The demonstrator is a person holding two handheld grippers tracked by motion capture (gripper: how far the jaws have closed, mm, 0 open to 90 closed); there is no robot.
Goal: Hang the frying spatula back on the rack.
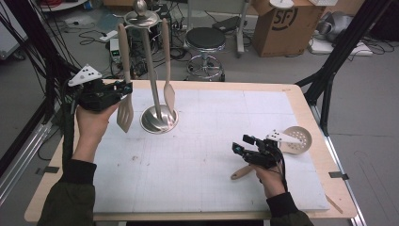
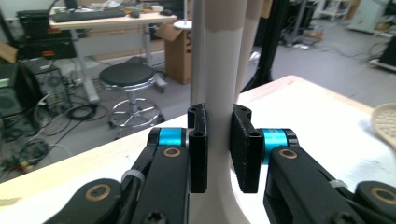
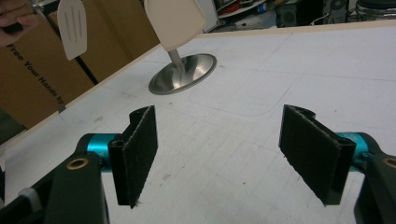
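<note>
The left claw (image 1: pixel 126 87) was clamped on the handle of the slotted spatula (image 1: pixel 124 113), which hung on the steel rack (image 1: pixel 159 118) near the surface's far left corner. The right claw (image 1: pixel 241 144) stood apart, empty, near the right edge.

slotted spatula (image 1: pixel 124 114): beige, long-handled, hanging upright with its blade down, just left of the stand's base
handle (image 2: pixel 219 93): pale, vertical, clamped between the two black jaws
blade (image 3: pixel 74 27): flat, with three slots, clear of the table
stand (image 1: pixel 159 118): shiny metal, round dished base, upright pole, near the table's far left
second spatula (image 1: pixel 168 92): beige, hanging on the stand's right side
</note>
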